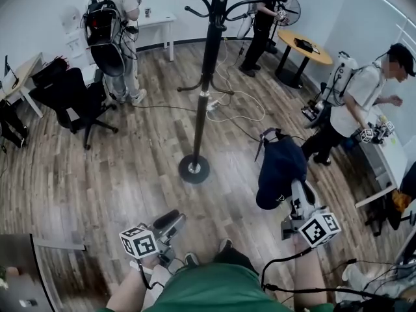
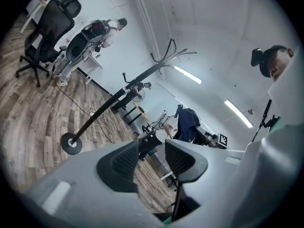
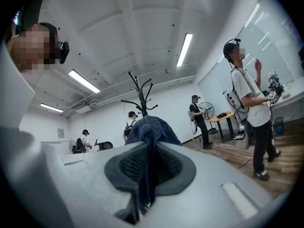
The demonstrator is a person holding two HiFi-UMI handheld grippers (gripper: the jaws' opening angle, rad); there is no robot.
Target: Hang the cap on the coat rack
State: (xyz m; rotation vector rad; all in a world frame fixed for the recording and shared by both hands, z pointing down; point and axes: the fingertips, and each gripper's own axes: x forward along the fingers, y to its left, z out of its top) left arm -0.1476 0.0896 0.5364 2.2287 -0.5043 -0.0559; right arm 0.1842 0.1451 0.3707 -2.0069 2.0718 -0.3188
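Cap (image 1: 281, 168) hung pinched in the right hand-held gripper (image 1: 294, 199), near the coat rack (image 1: 207, 77); the left hand-held gripper (image 1: 170, 221) stood spread, empty.

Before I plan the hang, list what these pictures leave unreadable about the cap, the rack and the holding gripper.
- Head view: the tall black metal coat rack is cut off by the upper edge, so its topmost hooks are missing.
- Head view: the dark navy fabric cap covers the tips of the right gripper.
- Right gripper view: the fingers hide the cap's lower part, so its brim cannot be made out.
- Left gripper view: the cap is too small for detail.
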